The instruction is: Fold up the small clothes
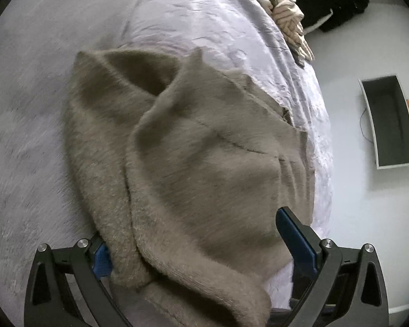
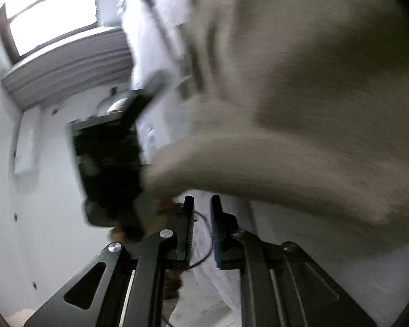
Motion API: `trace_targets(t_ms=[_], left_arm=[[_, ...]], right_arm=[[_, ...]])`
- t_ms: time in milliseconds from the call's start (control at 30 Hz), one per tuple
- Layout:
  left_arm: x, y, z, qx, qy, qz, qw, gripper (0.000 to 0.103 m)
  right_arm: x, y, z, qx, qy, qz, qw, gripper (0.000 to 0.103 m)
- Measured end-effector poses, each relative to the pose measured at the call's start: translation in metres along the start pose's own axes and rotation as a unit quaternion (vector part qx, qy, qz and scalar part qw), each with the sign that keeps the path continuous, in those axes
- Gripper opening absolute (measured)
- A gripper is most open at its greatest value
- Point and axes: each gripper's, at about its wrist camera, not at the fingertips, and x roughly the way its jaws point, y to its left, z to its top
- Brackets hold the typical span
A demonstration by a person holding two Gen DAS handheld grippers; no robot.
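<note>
A fuzzy taupe knit garment (image 1: 193,152) lies bunched on a bed covered by a pale lilac sheet (image 1: 204,16). My left gripper (image 1: 193,245) is open wide, its blue-padded fingers on either side of the garment's near folded edge; the cloth lies between them, ungripped. In the right wrist view the same garment (image 2: 300,103) hangs blurred above my right gripper (image 2: 203,209). Its fingers stand close together with a narrow gap, and nothing shows between them. The other hand-held gripper (image 2: 106,158) shows as a dark blurred block at the left.
A grey fleece blanket (image 1: 27,136) covers the bed's left side. A striped cloth pile (image 1: 283,13) and dark clothes (image 1: 330,5) lie at the far end. A grey open box (image 1: 390,122) sits on the white floor to the right. A window (image 2: 49,13) is above left.
</note>
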Motion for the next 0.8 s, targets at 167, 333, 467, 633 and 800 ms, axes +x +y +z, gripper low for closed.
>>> trace_targets(t_ms=[167,333,467,633,800], left_arm=[[0.001,0.007,0.001,-0.009,0.009,0.007,0.9999,0.102],[0.0,0.019,0.0,-0.014,0.017,0.016,0.9996,0.102],[-0.002,0.016,-0.002,-0.005,0.019,0.016,0.9997,0.102],[-0.003,0.017,-0.002,-0.007,0.025,0.002,0.9997,0.102],[0.003,0.023,0.008,-0.031,0.025,-0.036,0.9985,0.102]], right_arm=[[-0.012,-0.022,-0.007,0.051,-0.018,0.063,0.997,0.083],[-0.02,-0.033,-0.005,0.104,-0.052,0.113,0.987,0.083],[-0.011,-0.043,0.006,0.157,-0.065,0.139,0.976,0.044],[-0.014,-0.015,0.014,0.069,-0.036,0.102,0.992,0.01],[-0.023,0.016,0.008,-0.028,-0.009,0.058,0.998,0.01]])
